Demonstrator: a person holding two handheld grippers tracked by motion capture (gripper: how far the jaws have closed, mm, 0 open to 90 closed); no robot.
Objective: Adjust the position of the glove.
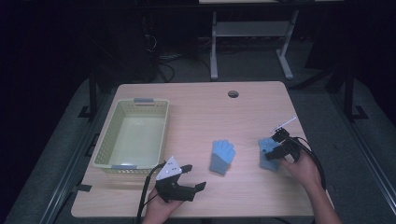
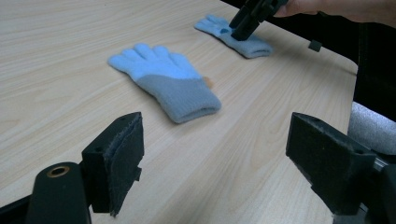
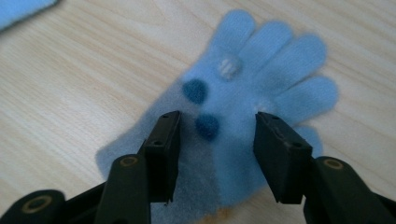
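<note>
Two light blue knit gloves lie flat on the wooden table. One glove (image 1: 222,156) (image 2: 163,81) rests near the middle, its grey cuff toward me. The other glove (image 1: 267,157) (image 2: 254,45) (image 3: 271,65), with small round dots on it, lies to the right. My right gripper (image 1: 276,148) (image 2: 243,25) (image 3: 215,126) is down over this dotted glove. Its jaws stand part open on either side of the glove's middle, and the fabric between them is not bunched. My left gripper (image 1: 196,176) (image 2: 215,140) stands open near the front edge, pointing toward the middle glove, with nothing between its jaws.
A pale yellow plastic basket (image 1: 105,140) stands at the table's left, with nothing in it. A round cable hole (image 1: 233,94) sits near the far edge. Dark floor and a white desk frame (image 1: 214,46) lie beyond the table.
</note>
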